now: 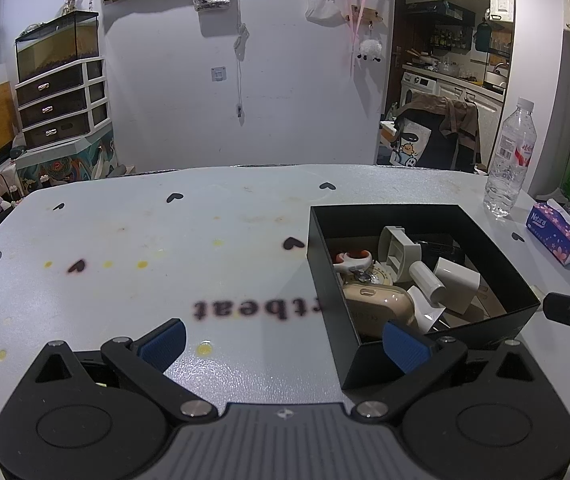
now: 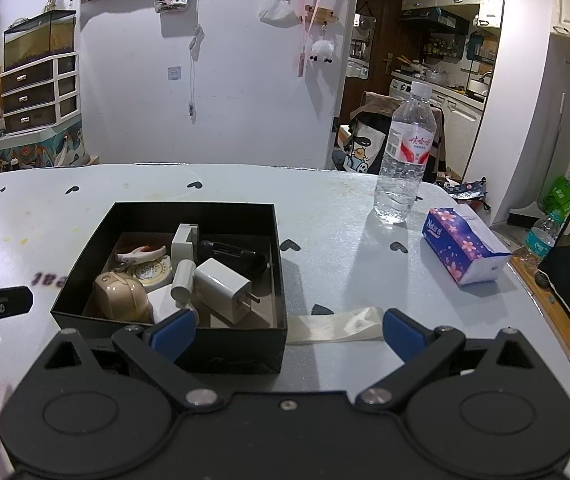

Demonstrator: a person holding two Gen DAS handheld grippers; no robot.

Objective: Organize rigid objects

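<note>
Hovering low over the worktop (image 1: 133,240): left tongs (image 1: 285,344), spread wide and gripping nothing, with the near left corner of the black box (image 1: 365,364) just beside the right pad. Hanging at the box's near edge: right tongs (image 2: 289,332), likewise spread wide and empty. Lying jumbled inside the box: white charger (image 2: 223,286), beige oval case (image 2: 121,292), white cylinder (image 2: 183,280), round dial (image 2: 151,272), black adapter (image 2: 233,254). Standing beyond: water bottle (image 2: 405,160). Lying nearby: tissue pack (image 2: 461,252).
</note>
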